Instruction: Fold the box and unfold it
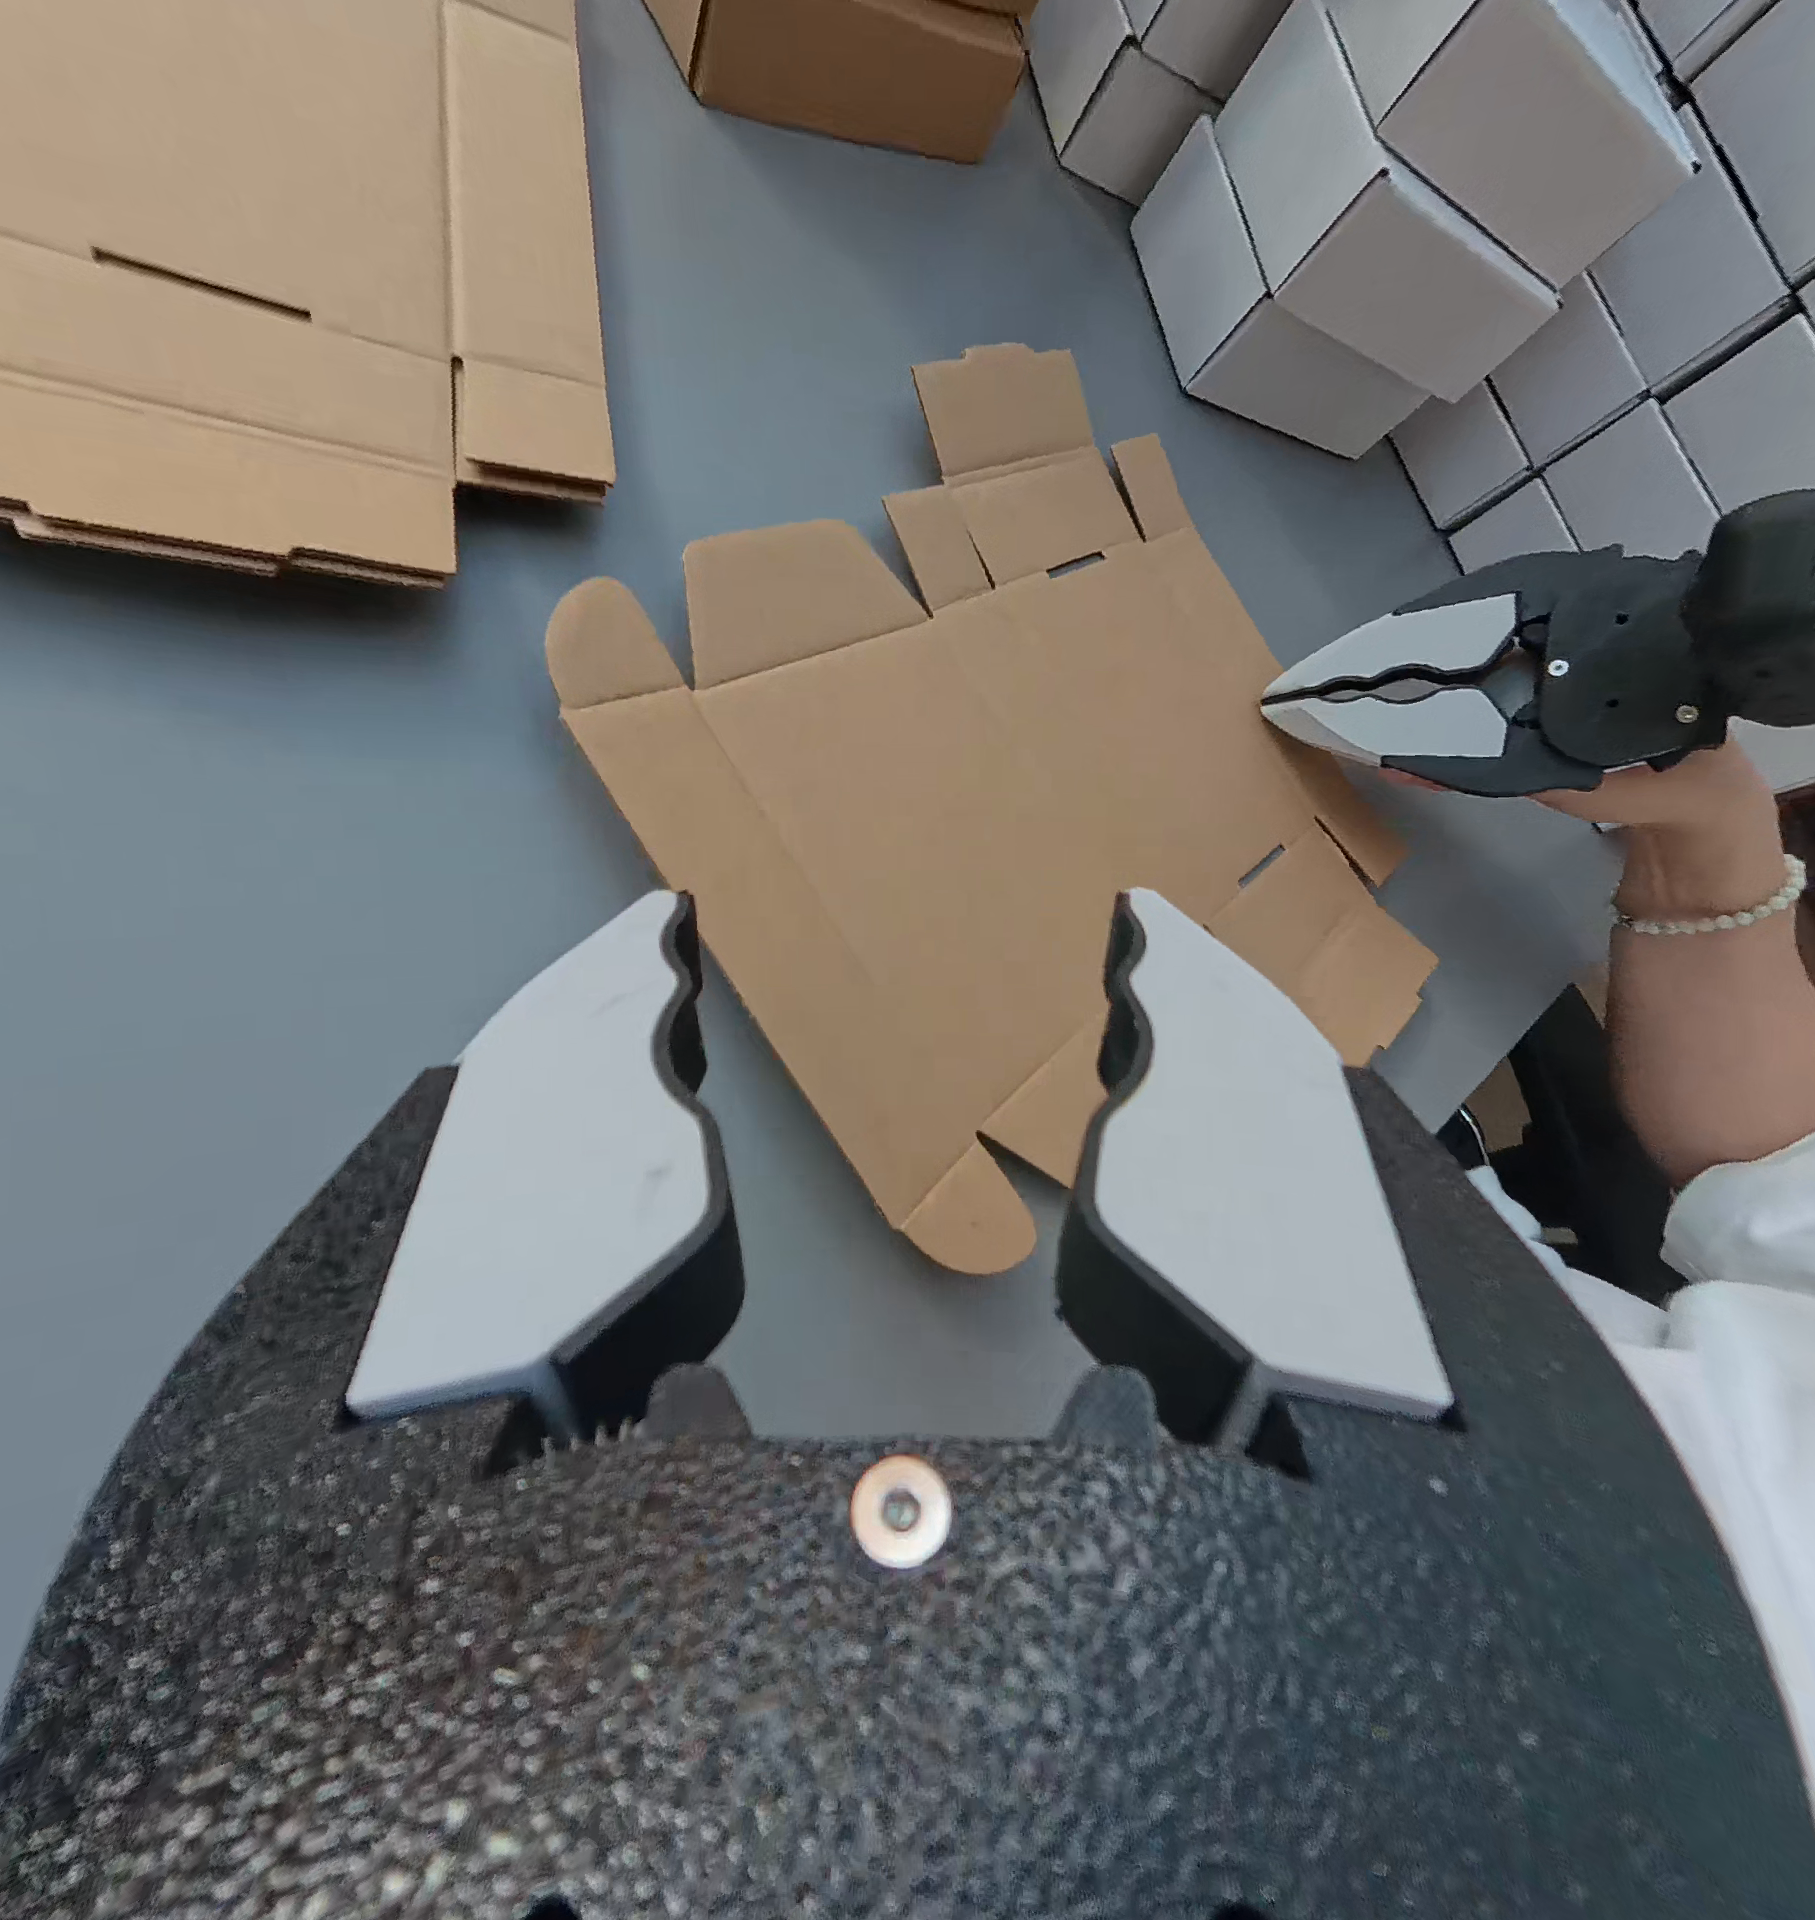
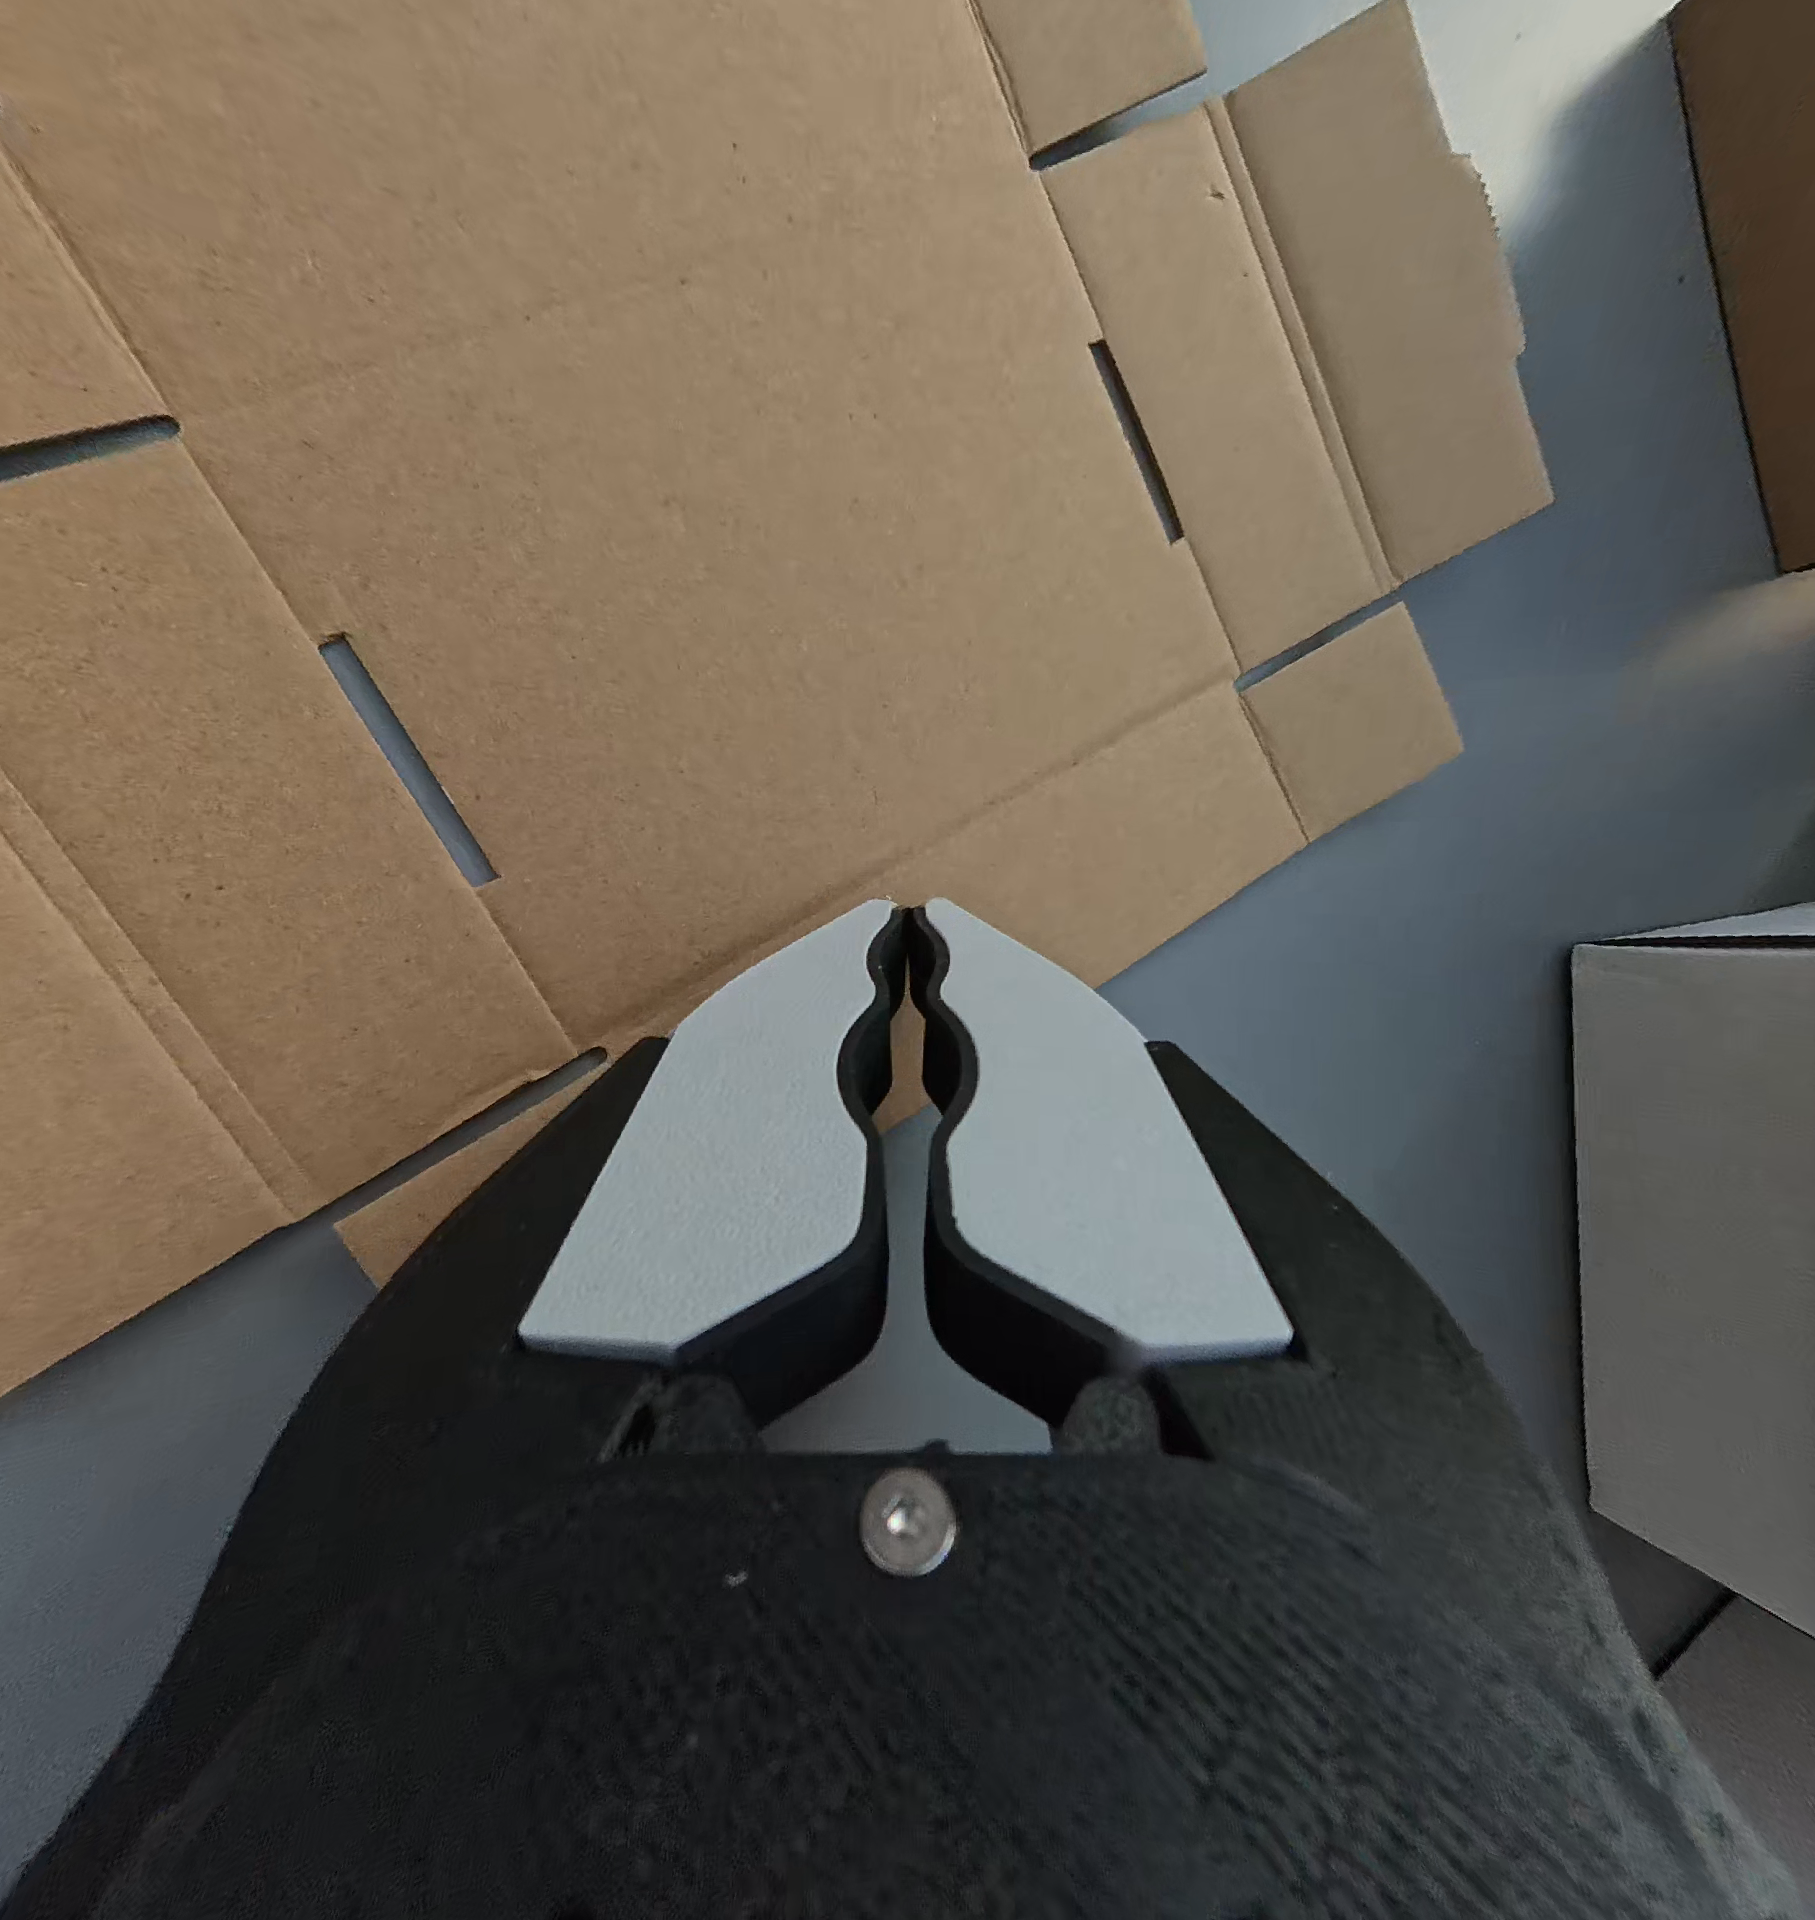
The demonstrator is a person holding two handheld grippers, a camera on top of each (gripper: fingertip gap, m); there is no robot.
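A brown cardboard box blank (image 1: pixel 944 790) lies flat and unfolded on the grey table (image 1: pixel 207 831), with its flaps spread out. My left gripper (image 1: pixel 903 914) is open and empty, hovering above the blank's near edge. My right gripper (image 1: pixel 1272 707) is shut with nothing visible between its fingers, and its tips are at the blank's right edge. In the right wrist view the shut gripper (image 2: pixel 908 914) points at the edge flap of the blank (image 2: pixel 622 416), with the tips over the cardboard. Whether they touch it I cannot tell.
A stack of larger flat cardboard sheets (image 1: pixel 238 270) lies at the far left. A folded brown box (image 1: pixel 861 73) stands at the back. Several white folded boxes (image 1: pixel 1505 229) are piled at the right, also in the right wrist view (image 2: pixel 1713 1247). A person's hand with a bracelet (image 1: pixel 1703 904) holds the right gripper.
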